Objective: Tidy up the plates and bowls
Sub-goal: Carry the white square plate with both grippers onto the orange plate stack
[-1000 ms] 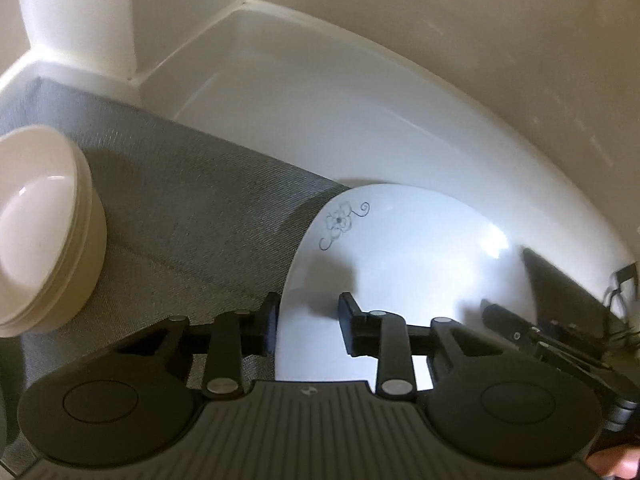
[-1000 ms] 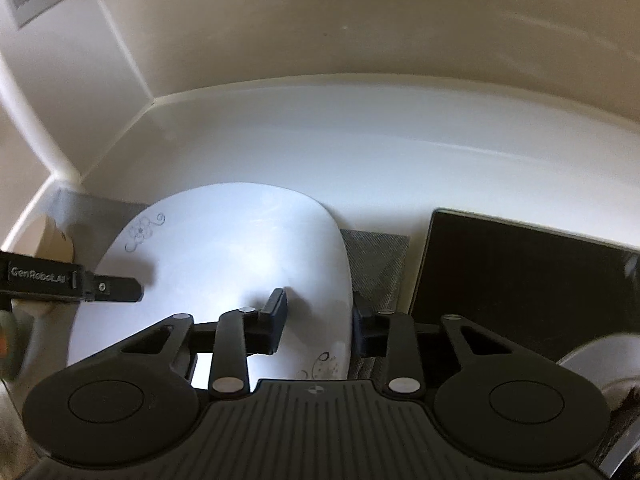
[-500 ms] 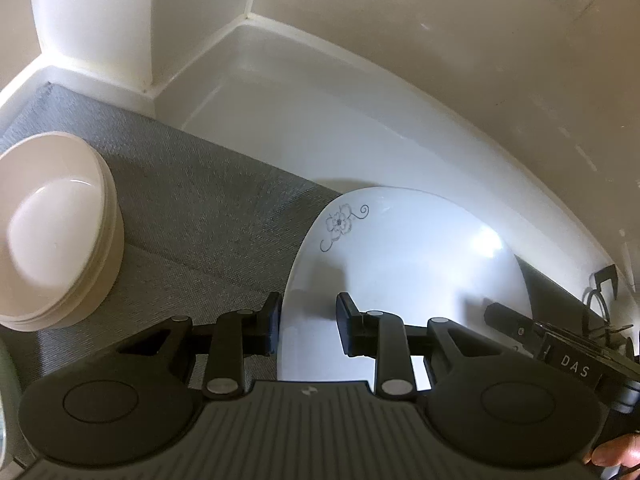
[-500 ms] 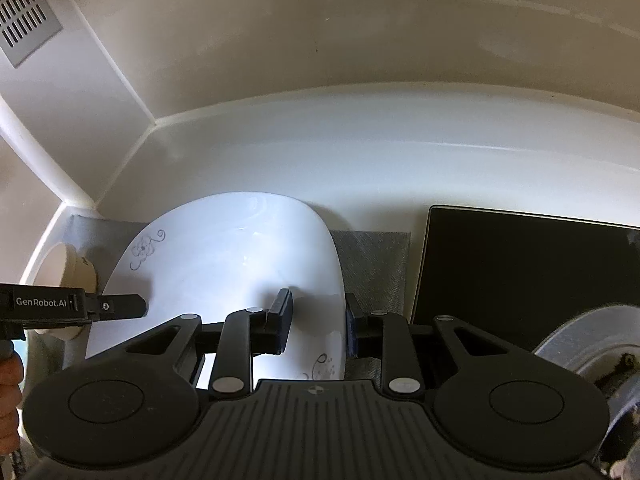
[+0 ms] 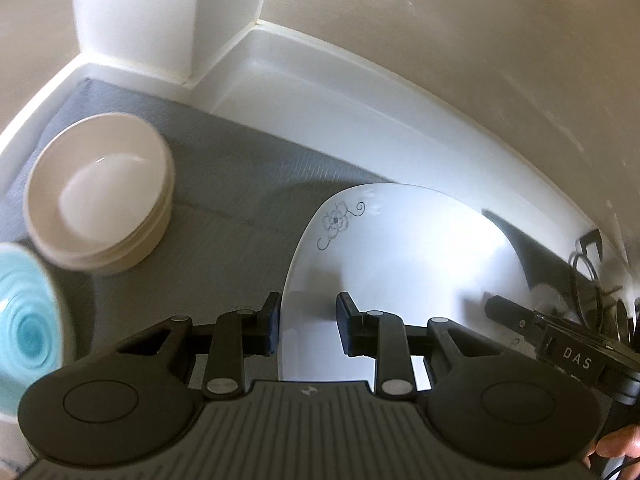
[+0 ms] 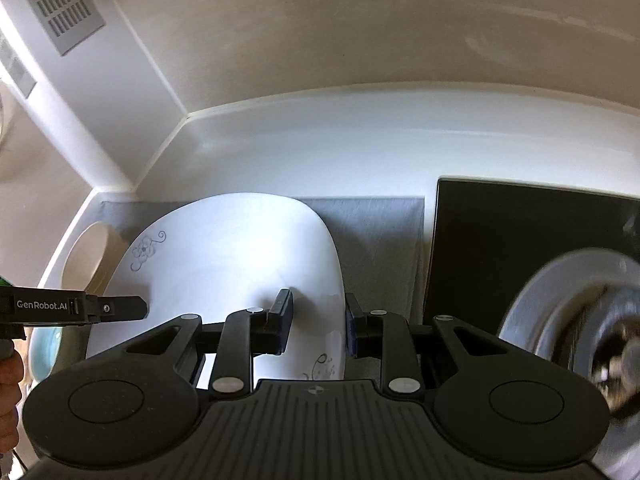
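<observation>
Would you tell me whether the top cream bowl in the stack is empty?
Empty: the left wrist view shows the top cream bowl with a bare, smooth inside, nothing in it.

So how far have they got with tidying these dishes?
Partway, it seems. A stack of cream bowls already sits on the grey mat. The left gripper and right gripper straddle opposite edges of the white flowered plate, jaws apart. Left: a turquoise dish and a silvery plate.

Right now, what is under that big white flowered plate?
A grey mat shows around the plate, and both grippers straddle its edges. What lies directly beneath is covered.
</observation>
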The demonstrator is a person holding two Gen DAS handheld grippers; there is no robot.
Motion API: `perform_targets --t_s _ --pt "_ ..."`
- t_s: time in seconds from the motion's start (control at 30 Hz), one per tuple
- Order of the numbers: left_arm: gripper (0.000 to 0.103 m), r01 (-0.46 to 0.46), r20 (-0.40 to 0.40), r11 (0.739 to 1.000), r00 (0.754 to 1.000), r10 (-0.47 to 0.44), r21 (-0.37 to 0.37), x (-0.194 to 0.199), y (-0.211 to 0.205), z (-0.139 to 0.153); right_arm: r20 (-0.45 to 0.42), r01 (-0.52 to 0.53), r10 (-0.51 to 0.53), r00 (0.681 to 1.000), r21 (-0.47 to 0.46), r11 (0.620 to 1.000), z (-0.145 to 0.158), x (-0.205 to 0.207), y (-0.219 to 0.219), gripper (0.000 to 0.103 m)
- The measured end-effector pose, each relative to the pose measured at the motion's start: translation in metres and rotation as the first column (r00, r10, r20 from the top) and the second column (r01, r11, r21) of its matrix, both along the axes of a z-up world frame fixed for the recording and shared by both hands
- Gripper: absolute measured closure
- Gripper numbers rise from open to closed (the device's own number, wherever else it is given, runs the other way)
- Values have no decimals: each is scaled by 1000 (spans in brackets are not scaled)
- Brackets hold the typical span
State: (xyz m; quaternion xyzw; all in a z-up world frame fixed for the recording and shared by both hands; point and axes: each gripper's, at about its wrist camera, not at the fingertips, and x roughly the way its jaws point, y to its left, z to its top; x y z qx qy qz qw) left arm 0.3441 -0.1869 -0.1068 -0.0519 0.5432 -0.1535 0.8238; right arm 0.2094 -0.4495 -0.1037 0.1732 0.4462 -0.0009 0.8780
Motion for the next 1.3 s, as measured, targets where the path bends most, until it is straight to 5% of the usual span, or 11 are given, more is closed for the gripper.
perform_targets --t_s 0.67,1.3 --pt "71 71 -55 997 996 -69 44 -106 61 -14 -63 30 -30 998 -12 999 -4 -115 64 75" --pt "69 99 23 985 994 -104 139 -137 45 -20 -54 -8 2 999 -101 995 -15 -123 75 79"
